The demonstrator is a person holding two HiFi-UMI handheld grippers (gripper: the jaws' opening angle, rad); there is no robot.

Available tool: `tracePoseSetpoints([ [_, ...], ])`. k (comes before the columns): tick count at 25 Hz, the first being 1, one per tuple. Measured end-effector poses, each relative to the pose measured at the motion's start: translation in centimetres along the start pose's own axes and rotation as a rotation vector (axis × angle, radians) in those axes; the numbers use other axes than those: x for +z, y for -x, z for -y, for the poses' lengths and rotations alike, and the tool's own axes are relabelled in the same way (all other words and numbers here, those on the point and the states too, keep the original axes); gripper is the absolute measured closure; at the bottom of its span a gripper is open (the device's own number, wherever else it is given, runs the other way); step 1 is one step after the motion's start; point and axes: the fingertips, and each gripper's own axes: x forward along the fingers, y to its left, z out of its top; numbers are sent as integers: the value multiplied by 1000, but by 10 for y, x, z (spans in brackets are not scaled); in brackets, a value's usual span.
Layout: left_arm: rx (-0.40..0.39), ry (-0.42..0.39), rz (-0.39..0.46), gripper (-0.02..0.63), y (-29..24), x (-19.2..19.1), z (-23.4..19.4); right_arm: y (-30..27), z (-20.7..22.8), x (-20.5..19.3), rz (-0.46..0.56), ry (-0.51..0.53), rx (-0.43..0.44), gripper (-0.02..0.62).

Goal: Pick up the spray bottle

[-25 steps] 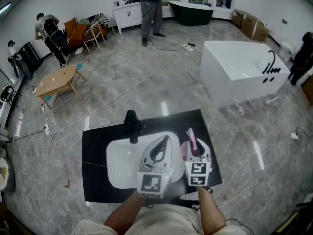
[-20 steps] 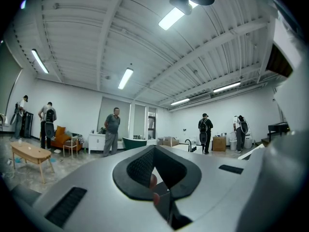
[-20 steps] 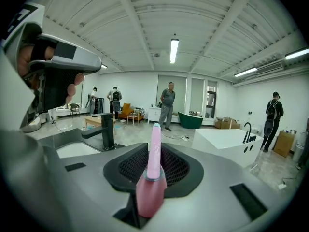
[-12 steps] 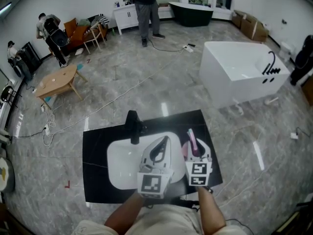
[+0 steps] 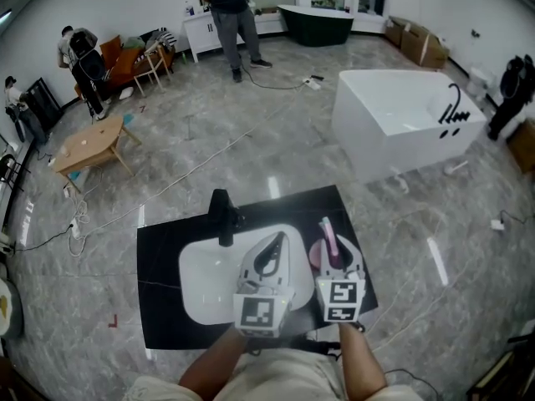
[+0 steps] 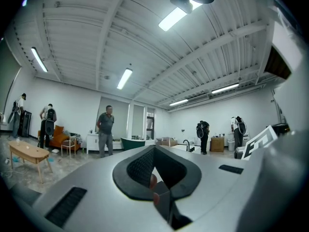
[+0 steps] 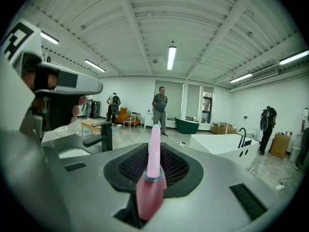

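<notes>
Your right claw [image 7: 148, 190] has the spray bottle [image 7: 153, 166], no question. The jaws are clamped on the pink body low down, and the long pink nozzle sticks up out of the grip and past the front of the claw, tilted just a touch. From your head view, the bottle's round pink bottom shows just left of the claw's jaws, over the black countertop [image 5: 163, 312]. I can't tell whether it's actually clear of the surface or touching it.

Your left claw [image 5: 273, 251] sits right beside the right one, on its left, pointing the same way. Its jaws look closed tip to tip with nothing pinched between them. It hangs over the white sink basin [image 5: 201, 278], which spreads out below it and off to its left.

The black faucet [image 5: 222, 217] stands ahead of the left claw and a bit to its left, at the far rim of the basin. From the right claw it's off to the left, past the other claw.

Further out, well ahead of the right claw and over to its right, there's a white bathtub [image 5: 389, 115] on the marble floor. A person [image 7: 160, 105] stands way back, pretty much straight ahead of the bottle's nozzle.
</notes>
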Motion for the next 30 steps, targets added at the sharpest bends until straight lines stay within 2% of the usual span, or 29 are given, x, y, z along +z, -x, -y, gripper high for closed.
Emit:
tracePoseSetpoints([
  [9,-28,-24,5,604,-3,-2,8,39,12,42,90,-2,-55,511],
  [18,-83,-37,13,604,0,-6,24,89,22,81,169,-60,-113,511],
  [30,-104,-48,5,604,8,-6,30,112,14,87,203,-62,-115,511],
])
